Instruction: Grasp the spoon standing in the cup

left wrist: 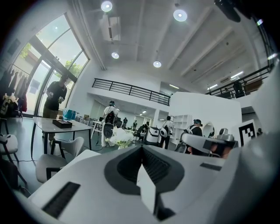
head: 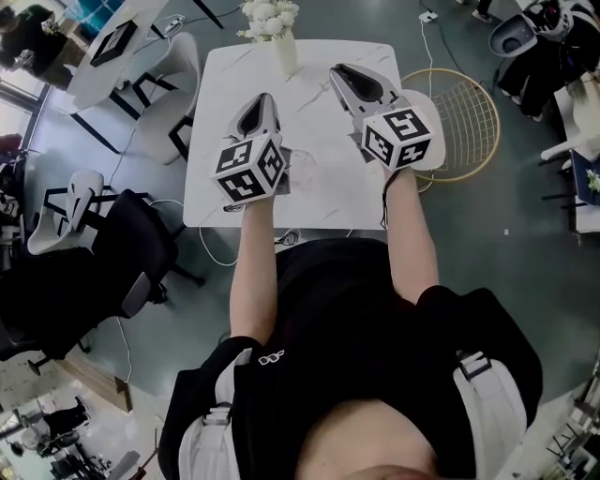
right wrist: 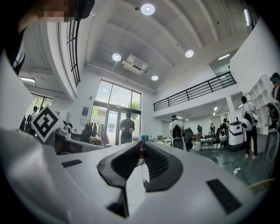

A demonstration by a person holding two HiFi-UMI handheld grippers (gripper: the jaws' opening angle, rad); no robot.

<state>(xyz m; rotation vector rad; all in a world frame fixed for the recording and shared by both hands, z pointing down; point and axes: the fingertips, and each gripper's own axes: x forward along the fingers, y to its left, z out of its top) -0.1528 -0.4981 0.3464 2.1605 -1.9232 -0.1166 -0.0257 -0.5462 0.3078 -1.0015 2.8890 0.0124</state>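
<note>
In the head view both grippers hover over a white marble table [head: 319, 112], jaws pointing away from me. A clear glass cup [head: 302, 171] stands on the table just right of the left gripper [head: 265, 98]; I see no spoon in it. The left gripper [left wrist: 141, 148] is shut with nothing between its pads. In the right gripper view, the right gripper [right wrist: 141, 147] is nearly closed, and a thin dark sliver that looks like the spoon [right wrist: 141, 149] is pinched at its tips. The right gripper [head: 339, 71] shows no spoon from above.
A vase of white flowers [head: 272, 23] stands at the table's far edge. A round wire basket [head: 464, 122] sits on the floor to the right, white chairs [head: 178, 75] and a black chair [head: 131, 244] to the left. People stand in the hall beyond.
</note>
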